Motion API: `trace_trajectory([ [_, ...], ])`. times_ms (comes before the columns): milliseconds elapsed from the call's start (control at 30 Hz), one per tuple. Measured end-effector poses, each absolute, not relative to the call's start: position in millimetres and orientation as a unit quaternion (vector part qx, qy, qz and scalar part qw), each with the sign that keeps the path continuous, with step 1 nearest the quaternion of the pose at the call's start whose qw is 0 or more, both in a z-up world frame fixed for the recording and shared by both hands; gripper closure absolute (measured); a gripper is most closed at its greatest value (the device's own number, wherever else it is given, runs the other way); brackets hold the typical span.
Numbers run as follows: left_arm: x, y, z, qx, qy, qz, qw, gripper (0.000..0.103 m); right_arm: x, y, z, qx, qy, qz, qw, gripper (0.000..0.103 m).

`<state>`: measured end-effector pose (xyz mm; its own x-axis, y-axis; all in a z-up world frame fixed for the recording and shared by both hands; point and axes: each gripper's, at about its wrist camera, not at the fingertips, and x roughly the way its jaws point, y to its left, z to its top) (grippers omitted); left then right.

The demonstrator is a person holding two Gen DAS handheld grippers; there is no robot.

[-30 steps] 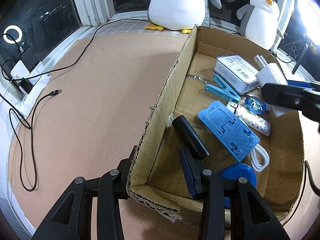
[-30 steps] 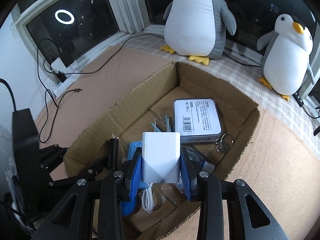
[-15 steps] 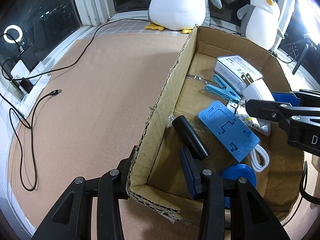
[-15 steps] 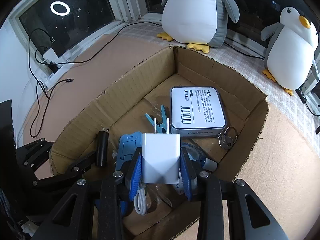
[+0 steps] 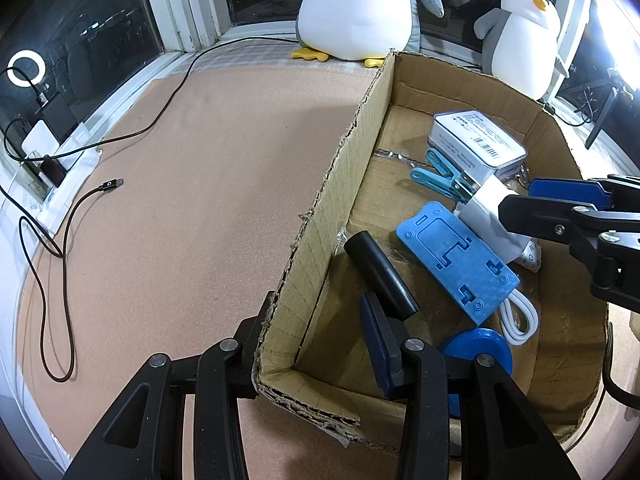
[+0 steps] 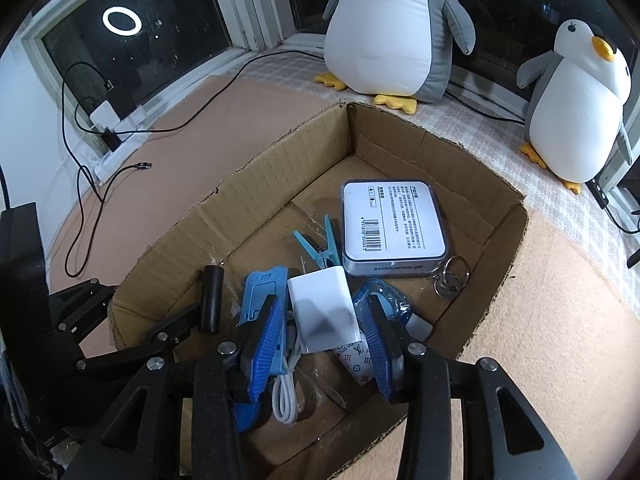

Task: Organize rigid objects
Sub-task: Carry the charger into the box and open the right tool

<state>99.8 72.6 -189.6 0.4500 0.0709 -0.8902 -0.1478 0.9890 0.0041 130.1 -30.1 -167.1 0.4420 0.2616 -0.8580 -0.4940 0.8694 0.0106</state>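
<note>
Right wrist — brown mat (image 6: pixel 248 120), dark window (image 6: pixel 132 36), plush penguins (image 6: pixel 384 28).

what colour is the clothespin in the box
Teal blue. The clothespin lies beside the tin; the right wrist view shows it best.

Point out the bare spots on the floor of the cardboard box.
Inside the brown cardboard box, bare floor lies in the far corner behind the white labelled tin, and along the long wall between that wall and the teal clothespin. The near half is crowded: black cylinder, blue plastic phone stand, white charger block, white coiled cable.
</note>
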Motion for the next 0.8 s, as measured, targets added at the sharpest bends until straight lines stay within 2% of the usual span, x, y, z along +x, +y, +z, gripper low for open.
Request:
trace_trajectory([
  [700,99,75,-189,-0.034,0.525,0.063,0.848,0.060,85,-69,-130,-0.099,0.444,0.216,0.864,0.055],
  [800,98,75,-189,-0.036,0.527,0.062,0.847,0.060,78,-78,-123,-0.089,0.437,0.211,0.870,0.047],
])
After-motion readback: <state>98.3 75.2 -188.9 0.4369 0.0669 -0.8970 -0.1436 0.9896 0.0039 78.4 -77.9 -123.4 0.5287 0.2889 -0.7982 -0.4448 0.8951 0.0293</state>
